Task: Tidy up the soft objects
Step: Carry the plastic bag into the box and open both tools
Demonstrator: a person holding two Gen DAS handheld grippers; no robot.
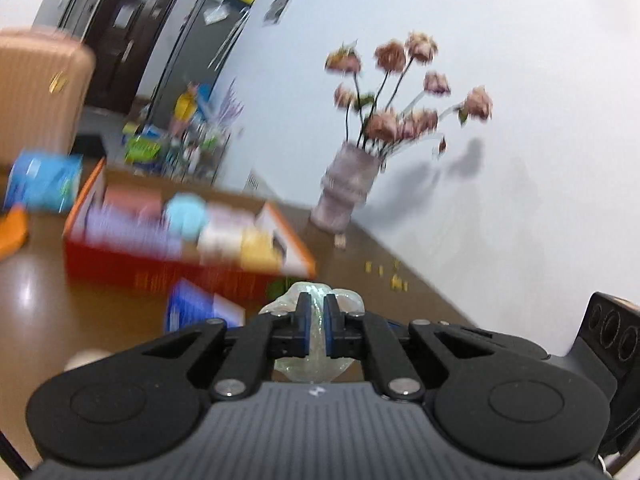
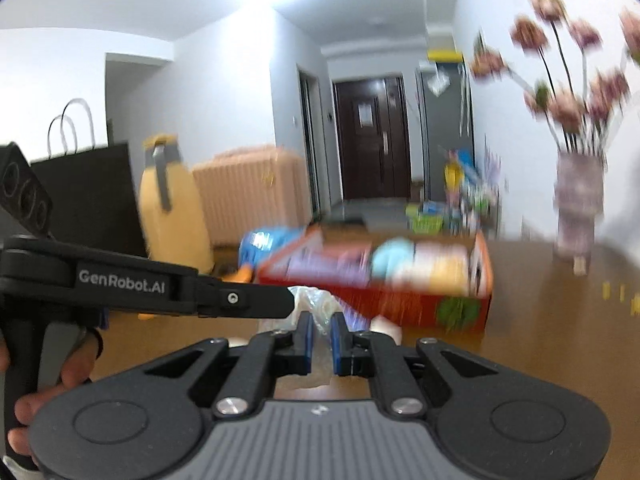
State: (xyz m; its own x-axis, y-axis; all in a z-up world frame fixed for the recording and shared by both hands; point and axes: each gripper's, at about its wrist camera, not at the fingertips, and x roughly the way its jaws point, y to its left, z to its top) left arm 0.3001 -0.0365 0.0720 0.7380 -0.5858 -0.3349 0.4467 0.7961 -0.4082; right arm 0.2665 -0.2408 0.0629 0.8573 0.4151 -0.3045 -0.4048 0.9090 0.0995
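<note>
My left gripper [image 1: 316, 314] is shut on a crumpled clear plastic bag [image 1: 314, 366], which bulges out beyond and below the blue pads. My right gripper [image 2: 320, 332] is shut on the same clear bag [image 2: 316, 306]. In the right wrist view one of the left gripper's fingers [image 2: 256, 300] reaches in from the left and meets the bag at its tip, with a person's hand [image 2: 76, 372] on that gripper's handle. Beyond both grippers, an open red-and-orange box [image 1: 120, 268] [image 2: 400, 304] on the brown table holds several soft packs, blurred.
A vase of pink flowers [image 1: 346, 186] [image 2: 578, 208] stands by the white wall at the right. A blue-white pack [image 1: 200, 312] lies in front of the box, a blue pack [image 1: 40, 180] to its left. A yellow bag [image 2: 172, 216], black paper bag [image 2: 88, 192] and suitcase [image 2: 248, 188] stand behind.
</note>
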